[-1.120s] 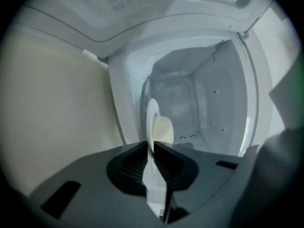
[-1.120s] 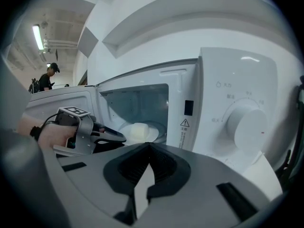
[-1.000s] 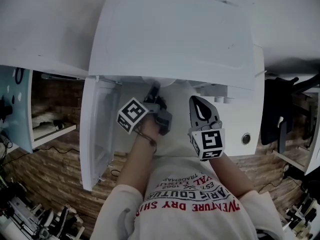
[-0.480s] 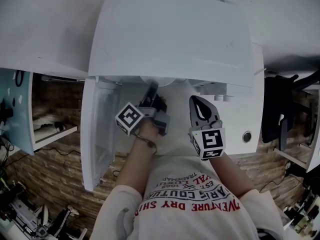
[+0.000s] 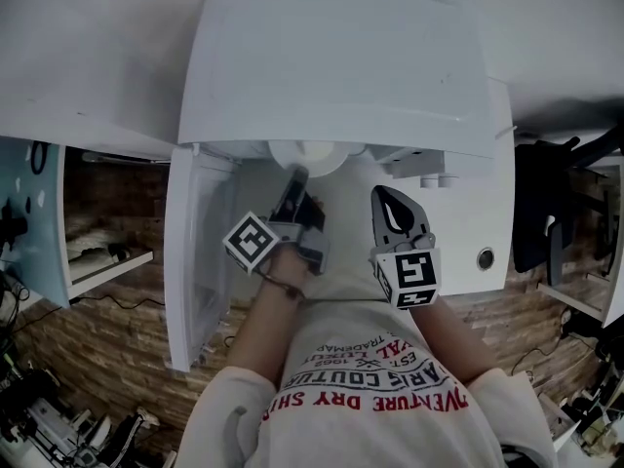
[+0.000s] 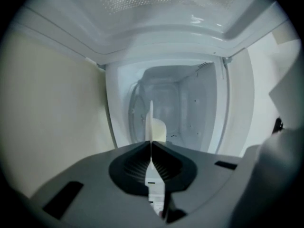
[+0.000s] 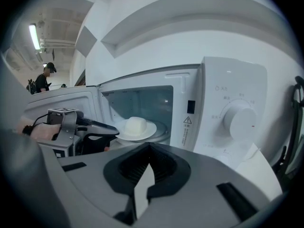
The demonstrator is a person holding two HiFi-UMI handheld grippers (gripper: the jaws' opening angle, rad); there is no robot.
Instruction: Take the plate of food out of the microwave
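I'm in the drawing-out step. My left claw (image 6: 151, 148) is clamped on the rim of the plate (image 7: 151, 128), which shows edge-on between its jaws. A white mound of food (image 7: 135, 125) sits on the plate. The plate is at the mouth of the microwave (image 7: 228, 94), partly out past its front edge, with the door (image 5: 195, 261) swung open at the microwave's left. My right claw (image 7: 148, 151) is closed on nothing, in front of the microwave's dial (image 7: 239, 120).

Next, I judge, I must pull straight back and keep the plate level, since a single rim grip may let it tip.

Against a second ago, more of the plate shows beyond the microwave's top, and my left claw has drawn back from the microwave.
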